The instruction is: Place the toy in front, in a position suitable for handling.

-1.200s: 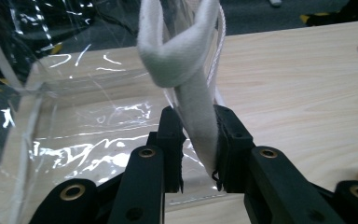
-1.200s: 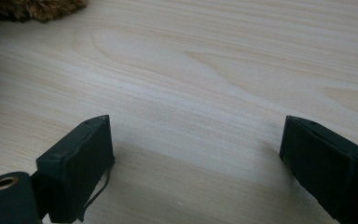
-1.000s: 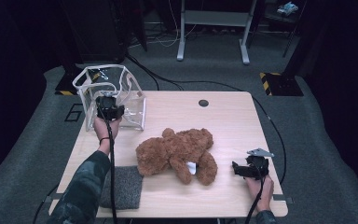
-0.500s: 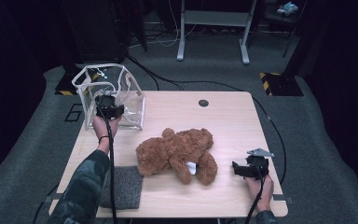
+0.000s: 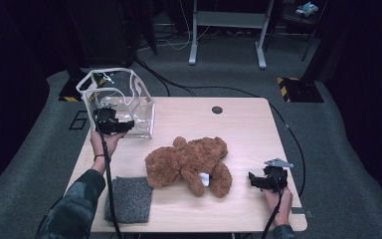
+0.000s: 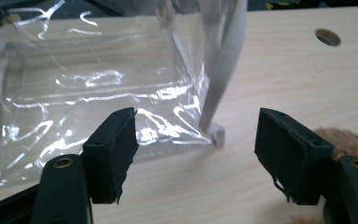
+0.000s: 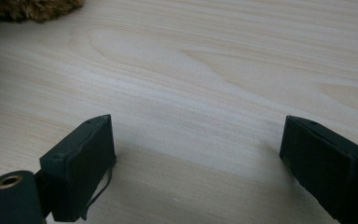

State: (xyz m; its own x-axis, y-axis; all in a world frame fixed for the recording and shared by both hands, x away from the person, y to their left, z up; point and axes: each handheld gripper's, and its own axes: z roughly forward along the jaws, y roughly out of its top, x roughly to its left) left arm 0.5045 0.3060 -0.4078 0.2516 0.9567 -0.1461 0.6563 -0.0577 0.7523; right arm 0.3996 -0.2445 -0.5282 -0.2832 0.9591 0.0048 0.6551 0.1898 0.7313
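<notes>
Two grippers work at the table [image 5: 238,119]. The left gripper [image 5: 122,125], at the left of the high view, has just been opening its jaws beside the clear plastic bag [image 5: 122,99]; compared with a second ago, the bag now stands free on the table, its lower corner between the spread jaws but untouched by either pad. Judged from this, the bag has been released and positioning it is complete. The teddy bear [image 5: 189,162] lies at centre frame, well apart from the bag, not yet loaded. The left forearm extends up the left edge, gripper roughly level, pointing right toward the bag. The right gripper [image 5: 258,180] rests low at lower right, jaws wide, empty, facing the bear. A grey pad [image 5: 128,198] lies at lower left.
</notes>
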